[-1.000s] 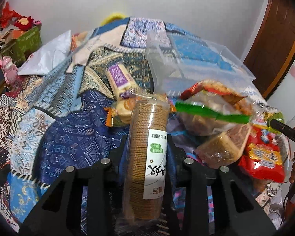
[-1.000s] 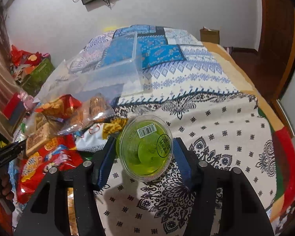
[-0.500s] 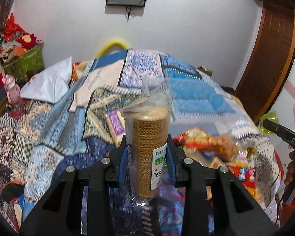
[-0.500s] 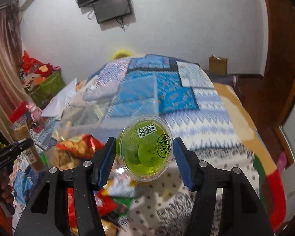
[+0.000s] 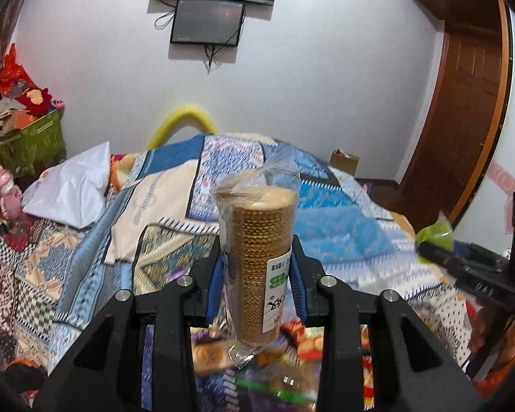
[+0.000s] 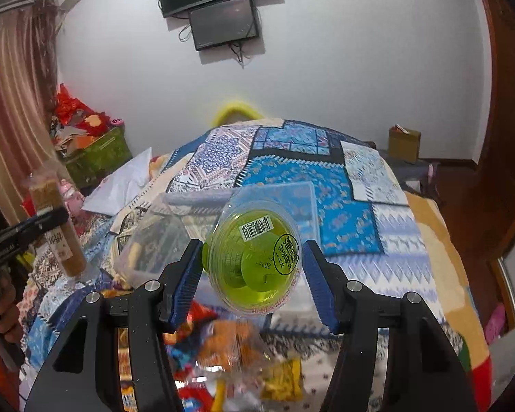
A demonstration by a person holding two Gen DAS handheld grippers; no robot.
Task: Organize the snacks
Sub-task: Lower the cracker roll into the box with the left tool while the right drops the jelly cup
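Note:
My left gripper [image 5: 256, 278] is shut on a tall clear-wrapped stack of brown crackers [image 5: 255, 261], held upright above the bed. The same cracker stack [image 6: 56, 223] shows at the left of the right wrist view. My right gripper [image 6: 252, 267] is shut on a round green jelly cup [image 6: 254, 257] with a barcode sticker, its blue pads pressing on both sides. That cup [image 5: 432, 233] peeks in at the right of the left wrist view. A clear plastic bin [image 6: 202, 226] lies on the quilt just beyond the cup.
A pile of loose snack bags [image 6: 230, 350] lies below both grippers on the patterned quilt [image 6: 343, 206]. A white pillow [image 5: 75, 189] rests at the left. A green basket [image 5: 34, 140] stands by the wall, a wooden door [image 5: 470, 110] at right.
Both grippers have risen and tilted up with their loads. The snack pile has dropped low in both views, and the wall and screens have come into sight.

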